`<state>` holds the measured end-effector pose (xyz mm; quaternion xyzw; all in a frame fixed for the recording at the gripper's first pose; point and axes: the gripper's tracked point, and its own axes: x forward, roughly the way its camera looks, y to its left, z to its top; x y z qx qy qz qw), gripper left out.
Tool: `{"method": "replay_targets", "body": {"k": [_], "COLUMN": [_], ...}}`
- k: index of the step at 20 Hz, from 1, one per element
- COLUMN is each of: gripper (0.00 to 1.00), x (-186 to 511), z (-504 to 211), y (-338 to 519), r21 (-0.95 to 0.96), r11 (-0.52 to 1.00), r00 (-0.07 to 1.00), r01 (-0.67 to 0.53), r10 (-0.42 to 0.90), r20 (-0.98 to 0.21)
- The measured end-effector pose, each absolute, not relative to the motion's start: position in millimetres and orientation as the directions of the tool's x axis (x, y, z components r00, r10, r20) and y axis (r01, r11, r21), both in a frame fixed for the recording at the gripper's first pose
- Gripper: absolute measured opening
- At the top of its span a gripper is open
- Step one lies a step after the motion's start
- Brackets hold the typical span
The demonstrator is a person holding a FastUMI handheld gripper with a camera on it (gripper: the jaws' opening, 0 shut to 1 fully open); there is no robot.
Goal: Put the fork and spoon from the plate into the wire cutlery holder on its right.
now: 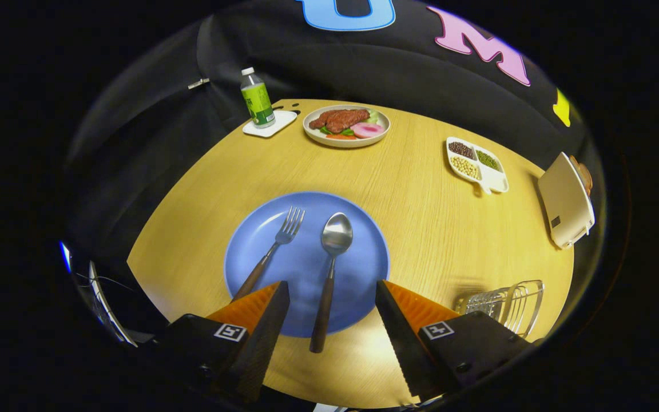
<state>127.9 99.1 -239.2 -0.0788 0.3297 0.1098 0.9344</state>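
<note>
A blue plate (pixel 358 252) lies on the wooden table just ahead of my fingers. On it rest a fork (pixel 272 252) with a brown handle, on the left, and a spoon (pixel 329 269) with a brown handle, in the middle. The spoon's handle reaches over the plate's near rim into the gap between my fingers. My gripper (pixel 332 289) is open and holds nothing; the fork's handle end lies by the left fingertip. The wire cutlery holder (pixel 507 303) stands to the right of the plate, just beyond my right finger.
At the table's far side stand a green-labelled bottle (pixel 257 104) on a white coaster, a plate of food (pixel 346 126) and a white divided dish of beans (pixel 476 164). A cream toaster (pixel 566 200) sits at the right edge. Bare wood lies between the plate and holder.
</note>
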Motion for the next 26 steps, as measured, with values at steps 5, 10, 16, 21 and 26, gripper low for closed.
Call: {"method": "replay_targets", "body": {"k": [5, 10, 16, 21, 26], "gripper": [0.75, 0.46, 0.14, 0.08, 0.08], "x": [139, 135, 139, 126, 94], "z": [-266, -289, -289, -270, -225], "y": [105, 110, 107, 97, 64], "r21": [-0.059, -0.051, 0.011, 0.097, 0.147], "r11": [0.966, 0.967, 0.977, 0.973, 0.963], "r00": [0.714, 0.653, 0.626, 0.609, 0.606], "r01": [-0.251, -0.25, -0.213, -0.21, -0.226], "r10": [0.144, 0.13, 0.146, 0.208, 0.257], "r20": [-0.685, -0.746, -0.766, -0.766, -0.753]}}
